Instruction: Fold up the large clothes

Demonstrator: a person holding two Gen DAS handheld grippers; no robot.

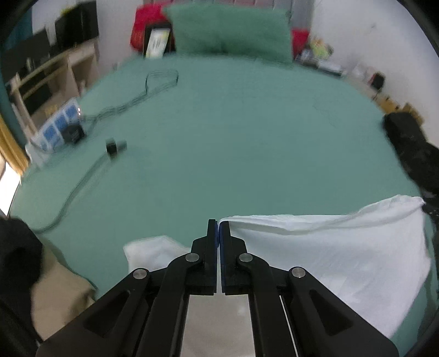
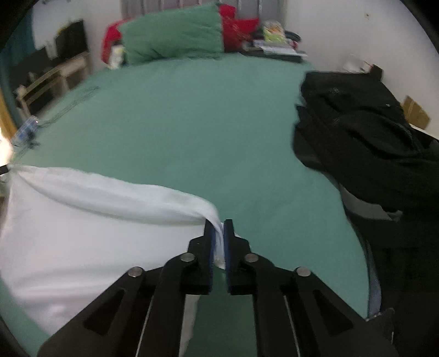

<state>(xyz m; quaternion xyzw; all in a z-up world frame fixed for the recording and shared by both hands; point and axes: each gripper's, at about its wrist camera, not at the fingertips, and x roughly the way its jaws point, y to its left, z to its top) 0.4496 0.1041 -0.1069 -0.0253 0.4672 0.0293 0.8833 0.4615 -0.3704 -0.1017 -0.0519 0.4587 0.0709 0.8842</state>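
- Over the green bed (image 1: 233, 131), a white cloth (image 1: 329, 255) hangs stretched between the two grippers, its top edge sagging a little in the middle and the rest draping down toward the near edge of the bed.
- The left gripper (image 1: 218, 230) has its jaws pressed together on one top corner of the cloth; the fabric leaves the right-hand fingertip and runs off to the right in the left wrist view.
- The right gripper (image 2: 218, 230) pinches the other top corner: a bunched strip of white fabric shows between its blue pads (image 2: 210, 247), and the cloth (image 2: 90, 233) spreads away to the left.
- In the left wrist view a second patch of white fabric (image 1: 153, 252) lies on the bed just left of the fingers; whether it belongs to the same cloth I cannot tell.
- A dark garment pile (image 2: 365, 142) sits on the right side of the bed, well apart from the cloth.
- At the far end a green pillow (image 1: 230, 30) stands against the headboard with something red (image 1: 145, 24) beside it.
- On the left part of the bed, a cable (image 1: 131, 101) loops across the sheet toward a power strip (image 1: 59, 126) near the edge, and a small dark object (image 1: 112, 145) lies close by.
- A wooden shelf (image 1: 55, 71) stands against the left wall beyond the bed.
- The frames are blurred, so fine detail of the clutter by the right wall is unclear.
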